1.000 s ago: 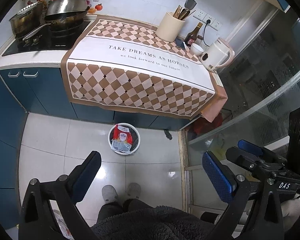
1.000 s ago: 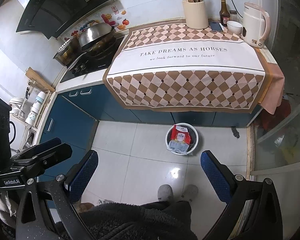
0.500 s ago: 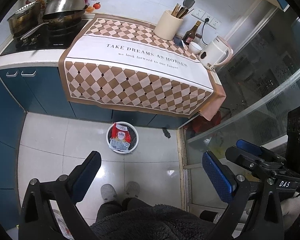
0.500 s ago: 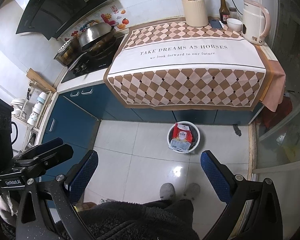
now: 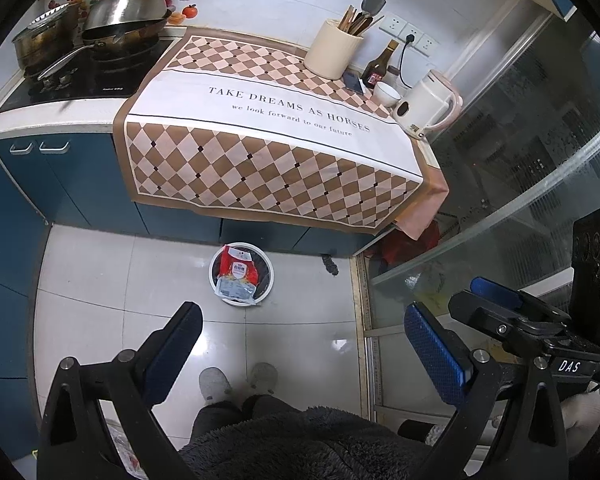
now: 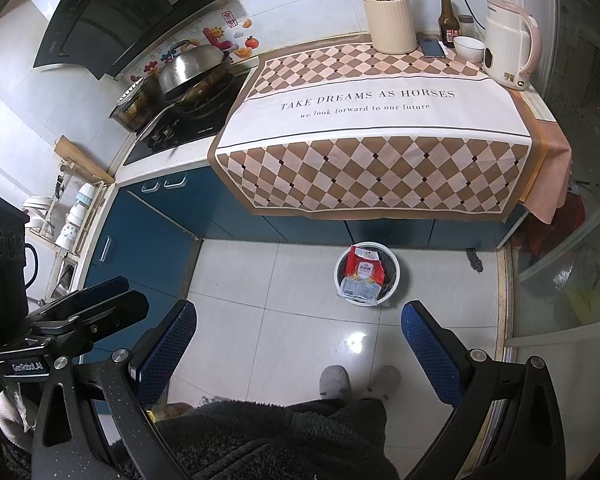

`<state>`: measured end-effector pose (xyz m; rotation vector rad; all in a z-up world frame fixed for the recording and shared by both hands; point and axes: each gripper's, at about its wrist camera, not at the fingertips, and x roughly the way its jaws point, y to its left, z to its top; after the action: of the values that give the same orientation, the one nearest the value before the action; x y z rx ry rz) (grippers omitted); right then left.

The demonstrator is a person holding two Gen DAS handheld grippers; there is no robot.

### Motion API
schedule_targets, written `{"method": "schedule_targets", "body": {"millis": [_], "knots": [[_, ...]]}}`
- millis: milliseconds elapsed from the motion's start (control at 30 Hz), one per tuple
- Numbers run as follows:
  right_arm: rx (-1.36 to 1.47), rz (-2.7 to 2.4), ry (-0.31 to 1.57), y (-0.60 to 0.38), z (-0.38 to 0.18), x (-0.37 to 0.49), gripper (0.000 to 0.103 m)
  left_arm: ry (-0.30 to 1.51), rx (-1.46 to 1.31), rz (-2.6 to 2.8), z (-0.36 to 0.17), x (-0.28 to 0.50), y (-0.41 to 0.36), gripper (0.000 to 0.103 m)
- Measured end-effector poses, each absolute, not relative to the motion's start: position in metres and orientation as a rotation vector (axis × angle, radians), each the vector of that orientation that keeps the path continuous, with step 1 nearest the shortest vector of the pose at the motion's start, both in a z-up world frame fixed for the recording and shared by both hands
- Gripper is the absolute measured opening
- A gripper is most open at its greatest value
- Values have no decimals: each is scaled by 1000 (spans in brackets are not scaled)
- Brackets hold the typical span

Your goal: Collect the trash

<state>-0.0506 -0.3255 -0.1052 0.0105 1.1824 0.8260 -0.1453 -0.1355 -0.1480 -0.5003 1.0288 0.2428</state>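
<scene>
Bench [image 5: 260, 120] first: one long run under a checked cloth, carrying one utensil crock [image 5: 332, 54], one kettle [image 5: 428, 106], one dark bottle [image 5: 378, 66], one small bowl [image 5: 386, 94], and one phone [image 5: 354, 82], with two pans on the hob to its left. No loose litter shows on the cloth.

On the floor [image 5: 100, 280], just in front of the blue cabinets, stands one white bin [image 5: 269, 276]. One red-and-clear snack wrapper [image 5: 238, 276] lies across its mouth, its clear end lapping over the near rim, so it looks only half in. Judging by the crinkled film, it should be very light, limp and slippery; a pinch on the flat clear end at the rim seems the surest hold, since the middle would likely buckle and slide.

Both tools hang high above the floor, well apart from the bin. Left claw [image 5: 300, 336] stands wide and holds nothing; right claw [image 6: 300, 336] is equally wide and bare.
</scene>
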Motion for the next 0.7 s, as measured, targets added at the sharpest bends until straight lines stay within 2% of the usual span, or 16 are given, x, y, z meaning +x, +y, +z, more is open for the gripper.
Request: {"method": "schedule_targets", "body": {"millis": [700], "knots": [[15, 832, 1184, -324, -109, -59, 103, 1032, -495, 236, -148, -142, -142, 103]]}}
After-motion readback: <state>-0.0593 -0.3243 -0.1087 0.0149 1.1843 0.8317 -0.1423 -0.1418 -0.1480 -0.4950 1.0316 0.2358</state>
